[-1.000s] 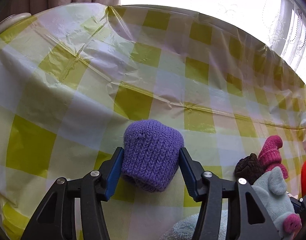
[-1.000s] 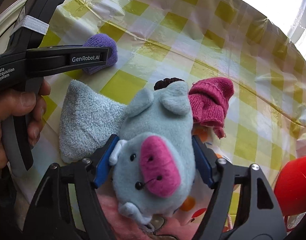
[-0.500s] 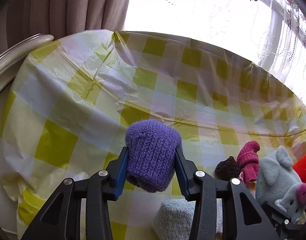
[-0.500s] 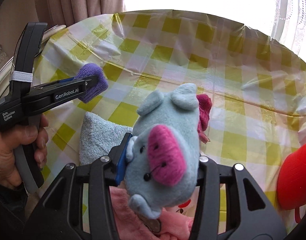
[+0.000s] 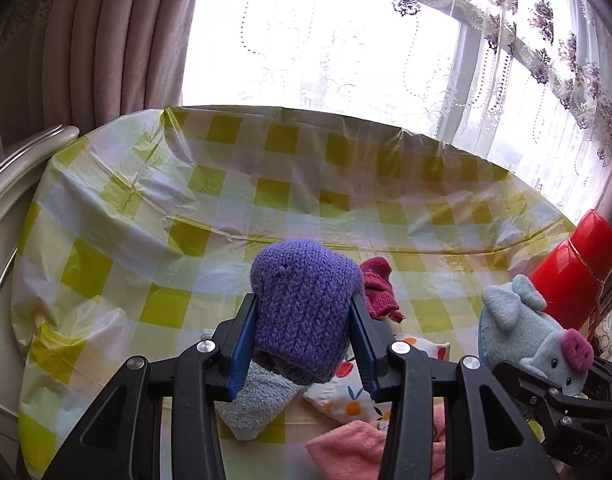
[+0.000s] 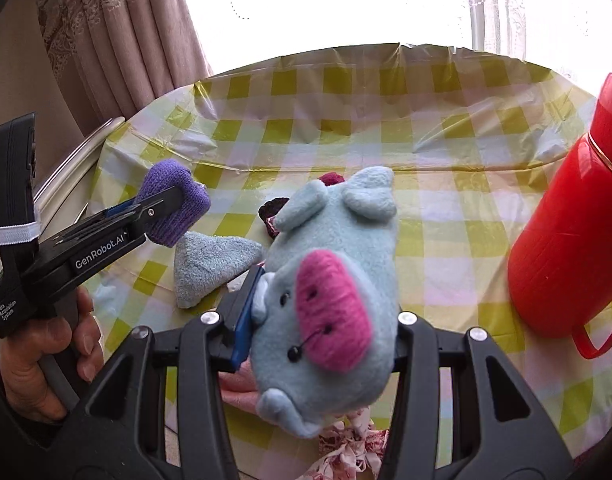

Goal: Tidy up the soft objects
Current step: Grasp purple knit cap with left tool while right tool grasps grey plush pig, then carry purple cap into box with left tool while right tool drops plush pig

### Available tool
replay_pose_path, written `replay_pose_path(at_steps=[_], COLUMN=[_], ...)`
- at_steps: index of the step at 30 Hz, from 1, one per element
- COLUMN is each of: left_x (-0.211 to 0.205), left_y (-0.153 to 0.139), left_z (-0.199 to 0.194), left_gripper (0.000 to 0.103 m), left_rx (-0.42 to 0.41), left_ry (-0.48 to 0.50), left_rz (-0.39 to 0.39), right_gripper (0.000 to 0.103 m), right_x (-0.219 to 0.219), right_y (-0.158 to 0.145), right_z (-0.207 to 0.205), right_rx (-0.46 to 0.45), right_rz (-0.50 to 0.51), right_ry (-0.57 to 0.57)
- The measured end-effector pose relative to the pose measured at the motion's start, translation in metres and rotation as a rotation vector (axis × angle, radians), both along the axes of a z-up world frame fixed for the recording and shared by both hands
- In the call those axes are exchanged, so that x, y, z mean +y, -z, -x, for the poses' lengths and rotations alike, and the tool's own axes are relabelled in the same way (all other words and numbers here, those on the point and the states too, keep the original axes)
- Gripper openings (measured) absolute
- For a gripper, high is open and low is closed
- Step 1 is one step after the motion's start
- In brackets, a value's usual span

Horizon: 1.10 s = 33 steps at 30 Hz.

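holding two soft things aloft at once is the main risk at this moment. the left hand-held gripper (image 5: 304, 344) is clenched on a purple knitted hat (image 5: 304, 312), squeezed across its lower half, and carries it clear above the counter (image 5: 146, 240) with its yellow checked plastic cover. the right hand-held gripper (image 6: 322, 332) is clamped on a light blue plush pig (image 6: 330, 292), raised over the near middle of the counter.

both items compress under the pads, so i judge either could creep out of the grip if it is swung fast; the pig bulges well beyond the jaws and its weight hangs forward.

on the right stands a red thermos (image 6: 566, 236), close beside the pig in the left wrist view. a sideways sweep of the right hand could knock it over.

below lie a pale blue terry cloth (image 6: 210, 268), a magenta knitted hat (image 5: 380, 288), a dark brown knitted piece (image 6: 272, 212), a fruit-print pouch (image 5: 346, 392) and a pink cloth (image 5: 346, 448), bunched near the front edge. lowering either load blindly could snag them, and the loose, wrinkled cover may drag along with anything pushed across it.
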<state>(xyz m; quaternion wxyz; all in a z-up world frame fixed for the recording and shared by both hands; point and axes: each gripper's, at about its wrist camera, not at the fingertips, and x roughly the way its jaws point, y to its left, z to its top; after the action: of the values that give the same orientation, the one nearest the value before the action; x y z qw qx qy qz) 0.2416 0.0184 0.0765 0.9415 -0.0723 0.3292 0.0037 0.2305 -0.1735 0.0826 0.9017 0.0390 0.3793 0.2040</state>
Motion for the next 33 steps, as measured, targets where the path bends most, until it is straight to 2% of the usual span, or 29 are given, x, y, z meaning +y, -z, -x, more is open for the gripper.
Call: replay_pose_path(at_steps=[9, 23, 33], left_x=[-0.091, -0.243, -0.330], left_y=[-0.019, -0.003, 0.002], left_z=[0.036, 0.089, 0.123], left_gripper=[0.045, 0.045, 0.046], left_rx=[-0.022, 0.044, 0.084], left_ry=[0.193, 0.545, 0.755], left_rz=[0.003, -0.002, -0.004], right_gripper=[0.049, 0.049, 0.050], right_x=[-0.071, -0.234, -0.330], right_y=[0.001, 0.038, 0.055], right_z=[0.047, 0.131, 0.183], right_rx=[0.016, 0.117, 0.175], right_rz=[-0.037, 0.006, 0.034], right_ry=[0.096, 0.362, 0.559])
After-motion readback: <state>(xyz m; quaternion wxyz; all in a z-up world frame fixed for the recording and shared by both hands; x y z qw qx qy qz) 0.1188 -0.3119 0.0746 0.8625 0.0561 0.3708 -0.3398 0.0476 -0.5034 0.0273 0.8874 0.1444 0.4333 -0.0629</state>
